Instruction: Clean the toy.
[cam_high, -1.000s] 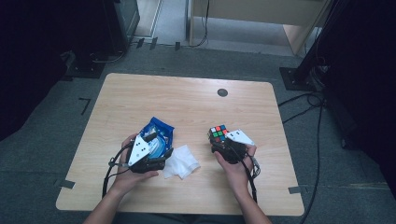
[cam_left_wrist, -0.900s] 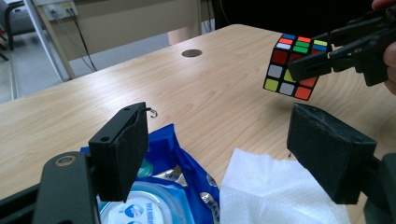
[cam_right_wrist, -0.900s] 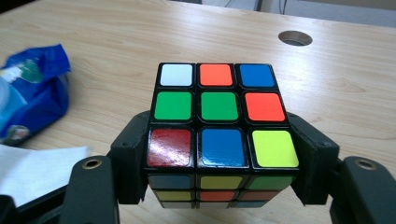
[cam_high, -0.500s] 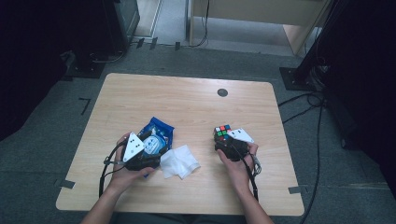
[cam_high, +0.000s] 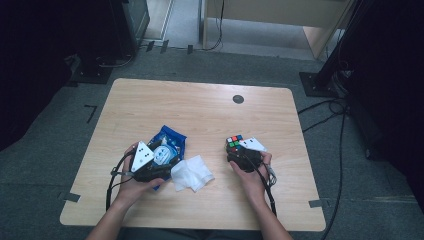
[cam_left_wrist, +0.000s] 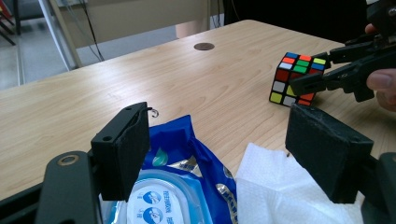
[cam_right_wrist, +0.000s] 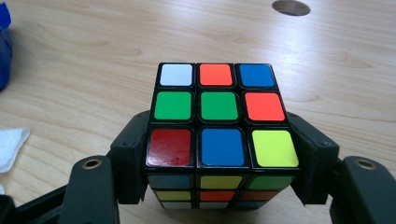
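Note:
A scrambled Rubik's cube (cam_high: 234, 142) stands on the right part of the wooden table (cam_high: 200, 110). My right gripper (cam_high: 236, 151) is shut on it; in the right gripper view the cube (cam_right_wrist: 219, 112) sits squeezed between the two black jaws. The left gripper (cam_high: 165, 165) is open, low over a blue wet-wipe pack (cam_high: 169, 142) and a white wipe (cam_high: 192, 173). In the left gripper view the pack (cam_left_wrist: 187, 154) and the wipe (cam_left_wrist: 280, 186) lie between the wide-apart jaws, touching neither. The cube (cam_left_wrist: 296, 79) shows farther off, held by the other gripper.
A dark round grommet (cam_high: 238, 99) sits in the table's far middle. Cables (cam_high: 112, 185) trail from both grippers toward the near edge. Dark stands and floor cables surround the table. Bare wood stretches across the far half.
The left gripper has slid slightly left over the wipe pack. The right gripper and the cube have hardly moved.

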